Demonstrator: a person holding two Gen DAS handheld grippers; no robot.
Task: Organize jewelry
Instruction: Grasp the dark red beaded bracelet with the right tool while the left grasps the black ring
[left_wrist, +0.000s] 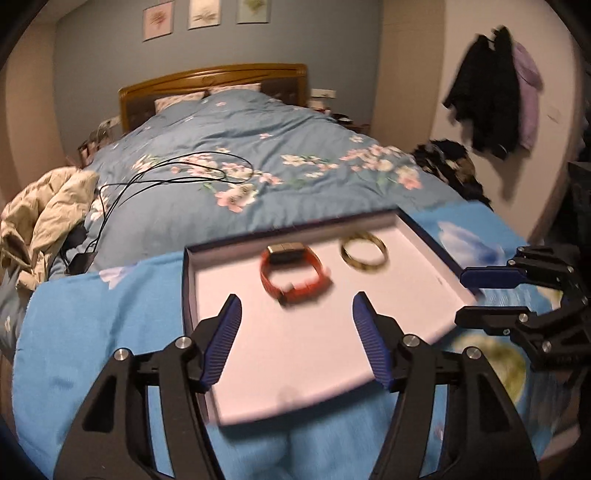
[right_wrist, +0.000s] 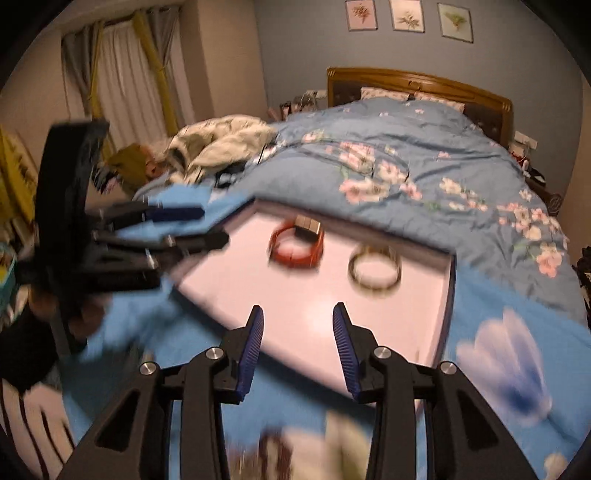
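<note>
Hovering empty with jaws apart, both tongs, left (left_wrist: 295, 339) and right (right_wrist: 297, 347), face the tray (left_wrist: 413, 291) on the bed, where watch (left_wrist: 293, 275) and bangle (left_wrist: 364, 253) could slide if it's nudged.

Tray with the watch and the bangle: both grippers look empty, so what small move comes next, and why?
Probably ease the left gripper forward and down toward the red watch. Both it and the right gripper are open and hold nothing. The watch and the gold bangle already lie apart in the white tray, and the watch sits almost straight ahead of the left fingers.
</note>
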